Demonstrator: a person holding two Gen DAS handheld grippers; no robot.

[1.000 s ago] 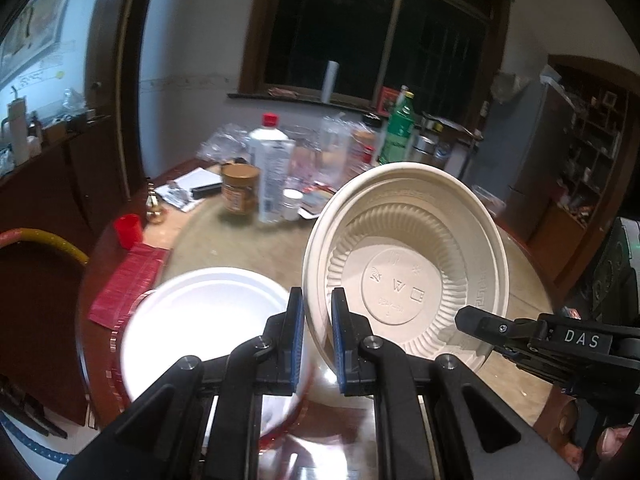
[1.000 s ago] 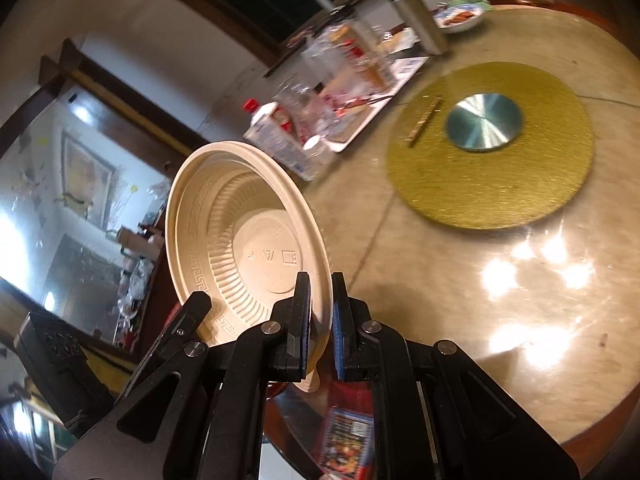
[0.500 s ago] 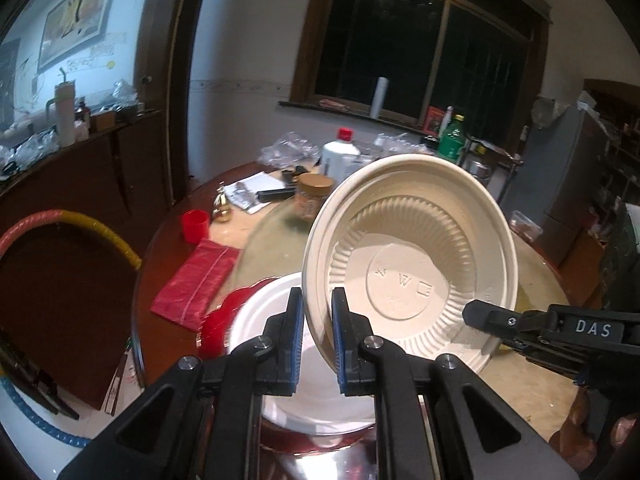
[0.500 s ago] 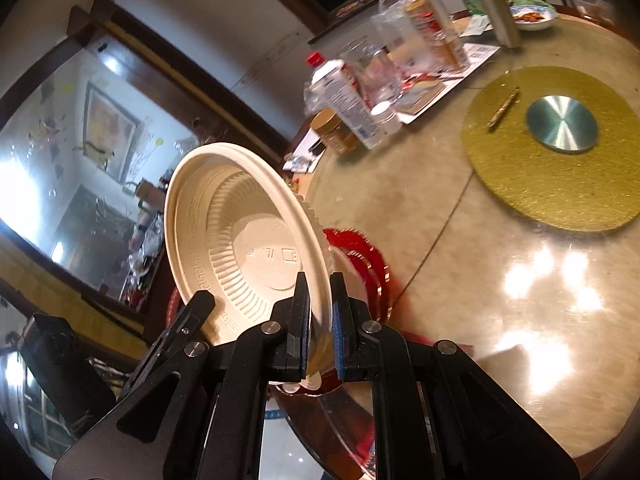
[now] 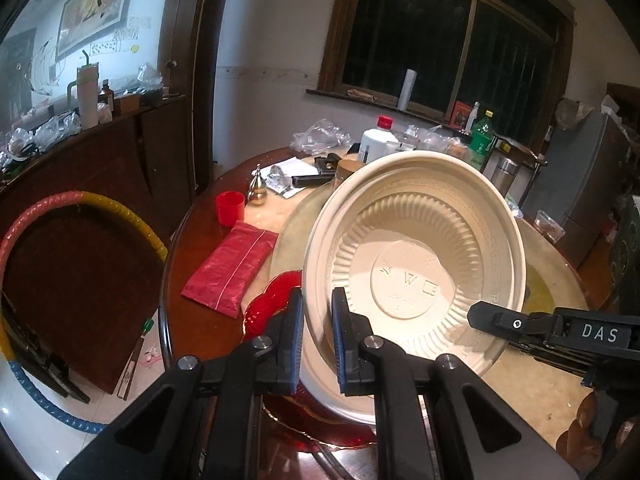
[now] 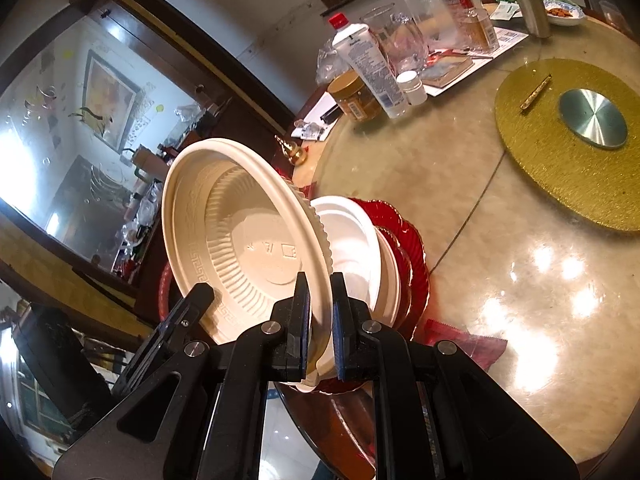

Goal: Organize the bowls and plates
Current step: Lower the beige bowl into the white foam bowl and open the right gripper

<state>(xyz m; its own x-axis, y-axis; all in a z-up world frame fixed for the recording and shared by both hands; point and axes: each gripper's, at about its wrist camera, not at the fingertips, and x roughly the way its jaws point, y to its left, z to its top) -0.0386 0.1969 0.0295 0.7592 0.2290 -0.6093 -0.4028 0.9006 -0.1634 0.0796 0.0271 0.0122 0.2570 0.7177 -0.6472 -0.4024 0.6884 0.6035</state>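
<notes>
A pair of black gripper fingers with blue pads, the right gripper point(image 6: 320, 312), is clamped on the rim of a cream ribbed disposable bowl point(image 6: 244, 240), held tilted on edge. The left gripper point(image 6: 188, 312) grips the same rim at lower left. Just behind the bowl, white plates point(image 6: 360, 248) lie stacked on a red scalloped plate point(image 6: 416, 256) on a glossy round table point(image 6: 460, 184), near a gold turntable mat point(image 6: 560, 168).

A red cup point(image 5: 230, 208) is seen upright near the table's edge, with a red packet point(image 5: 232, 266) laid flat just beside it. Further back, a red-capped white bottle point(image 6: 370, 64) and a brown jar point(image 6: 354, 96) are stood together. A gold turntable point(image 6: 568, 140) is set mid-table.
</notes>
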